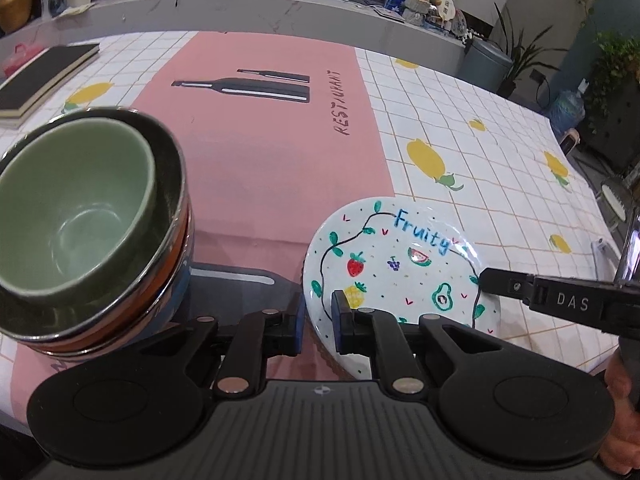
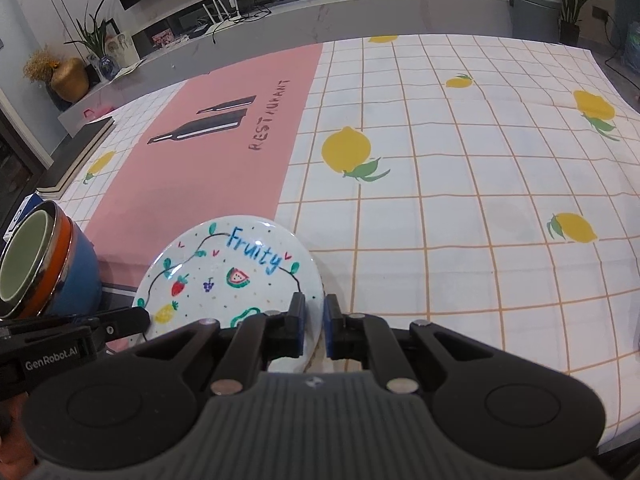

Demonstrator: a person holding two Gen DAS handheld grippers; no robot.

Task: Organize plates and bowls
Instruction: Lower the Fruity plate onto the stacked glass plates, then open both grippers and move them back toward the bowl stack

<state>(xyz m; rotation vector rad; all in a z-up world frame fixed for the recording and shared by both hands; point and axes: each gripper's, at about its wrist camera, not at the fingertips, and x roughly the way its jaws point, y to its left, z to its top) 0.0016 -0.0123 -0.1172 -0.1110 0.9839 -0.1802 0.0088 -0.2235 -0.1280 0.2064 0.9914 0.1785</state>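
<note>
Both hand-held grippers are on the same plate [image 1: 400, 264], the white one with "Fruity" and little fruit doodles painted on it. The left hand-held gripper [image 1: 318, 318] has its blue pads [image 1: 340, 312] clamped over the plate's near-left rim, one pad above and one below, so it's pinching the edge. The right hand-held gripper [image 2: 314, 322] is doing the same thing on the near-right rim, jaws squeezed almost together with the rim between them. From the left one's side you can see the right one's black fingers [image 1: 500, 282] reaching in over the plate's edge.

The plate sits just ahead of both, on the counter [image 2: 460, 180], half on the pink "RESTAURANT" mat [image 1: 260, 140] and half on the lemon-print grid cloth.

Off to the left of the left hand-held gripper there's a stack of bowls [image 1: 92, 224], a green one nested on top of an orange and a blue one, close to the plate but not touching it.
</note>
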